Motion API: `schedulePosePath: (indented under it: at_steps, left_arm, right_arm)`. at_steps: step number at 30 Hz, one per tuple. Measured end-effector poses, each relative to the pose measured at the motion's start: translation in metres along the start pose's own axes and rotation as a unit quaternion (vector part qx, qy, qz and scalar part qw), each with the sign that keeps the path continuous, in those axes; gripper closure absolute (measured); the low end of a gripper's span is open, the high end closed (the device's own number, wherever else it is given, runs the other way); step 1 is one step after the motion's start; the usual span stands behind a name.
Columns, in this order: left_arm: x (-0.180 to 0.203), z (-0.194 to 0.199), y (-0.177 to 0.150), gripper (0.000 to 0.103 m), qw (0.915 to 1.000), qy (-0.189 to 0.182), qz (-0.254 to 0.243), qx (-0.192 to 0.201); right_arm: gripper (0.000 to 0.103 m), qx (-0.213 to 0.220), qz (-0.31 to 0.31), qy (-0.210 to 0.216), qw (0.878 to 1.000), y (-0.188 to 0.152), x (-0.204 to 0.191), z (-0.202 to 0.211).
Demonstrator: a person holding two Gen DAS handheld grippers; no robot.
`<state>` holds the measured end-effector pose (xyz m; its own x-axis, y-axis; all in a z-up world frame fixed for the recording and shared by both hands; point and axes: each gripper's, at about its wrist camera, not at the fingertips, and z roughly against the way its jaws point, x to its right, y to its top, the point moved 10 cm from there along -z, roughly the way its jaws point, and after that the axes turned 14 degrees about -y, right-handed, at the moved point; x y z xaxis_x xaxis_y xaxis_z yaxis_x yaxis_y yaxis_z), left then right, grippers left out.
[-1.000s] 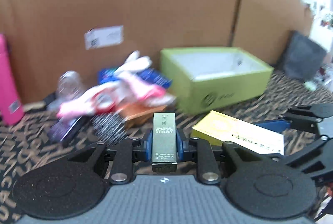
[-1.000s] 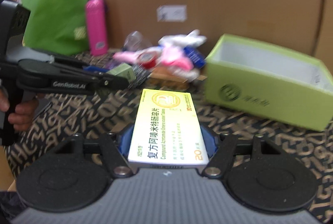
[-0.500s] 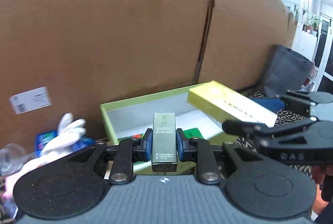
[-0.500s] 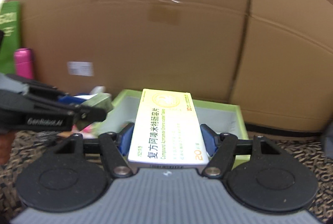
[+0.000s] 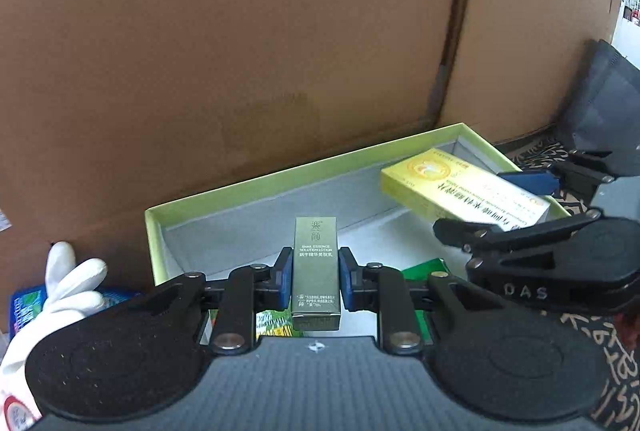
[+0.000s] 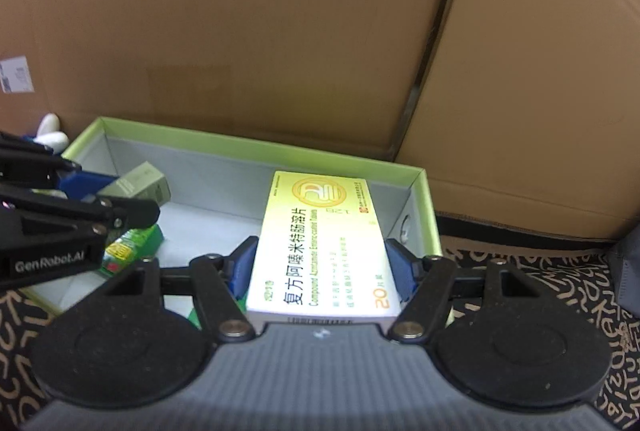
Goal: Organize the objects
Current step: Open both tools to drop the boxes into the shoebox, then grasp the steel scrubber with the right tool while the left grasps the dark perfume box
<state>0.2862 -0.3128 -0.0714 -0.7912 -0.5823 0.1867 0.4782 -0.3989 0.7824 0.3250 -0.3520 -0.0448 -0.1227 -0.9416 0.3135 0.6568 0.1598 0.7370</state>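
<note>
Over the green box (image 5: 168, 227), which sat on the patterned desk (image 6: 520, 271) against a big cardboard wall (image 5: 240, 51), both tongs hung with something in them. The left tongs (image 5: 316, 277) were narrow and squeezed a thin olive carton (image 5: 316, 263) between their blue pads, gripping it on its two long sides near the low end, so most of it stuck out in front. The right tongs (image 6: 322, 271) stood wider and pinched a flat yellow pill box (image 6: 320, 243) across its long edges. Both things looked like small paper cartons, so they were probably light and a bit stiff, but easy to dent if squeezed too hard. Smooth printed card like that might slip a little, so holding it on the flat sides, close to the middle, seemed the safest place. The olive carton likely had a small bottle inside, which would make it a touch heavier at one end and not good to drop. Inside the box lay a green packet (image 6: 132, 251) on the pale floor, with bare room beside it for both cartons. A white glove (image 5: 64, 291) lay outside the box, to its left. Letting each carton go low down, flat on the bottom, looked like the gentle way to do it.
</note>
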Motion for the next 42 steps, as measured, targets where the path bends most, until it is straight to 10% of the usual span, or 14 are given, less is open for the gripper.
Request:
schedulePosePath:
  at_steps: [2,6,22,31,42]
  left_arm:
    - [0.0,-0.003,0.0,0.077,0.9999,-0.008,0.004,0.006]
    - [-0.007,0.001,-0.004,0.009,0.9993,-0.001,0.03,0.024]
    - [-0.006,0.122,-0.005,0.008,0.9866,0.064,0.006,0.15]
    - [-0.022,0.214,-0.074,0.006,0.9783,0.106,0.028,0.176]
    - [-0.074,0.294,-0.168,0.006,0.9639,0.192,0.07,0.171]
  right_arm:
    - [0.036,-0.006,0.004,0.003,1.0,-0.003,-0.003,-0.009]
    - [0.013,-0.029,0.021,0.013,0.999,-0.016,-0.009,-0.023]
    - [0.0,0.093,-0.035,0.031,0.995,0.006,0.0,0.077]
    - [0.0,0.155,-0.056,0.097,0.982,-0.018,-0.039,0.156]
    - [0.0,0.119,0.013,0.199,0.973,-0.072,-0.15,0.184]
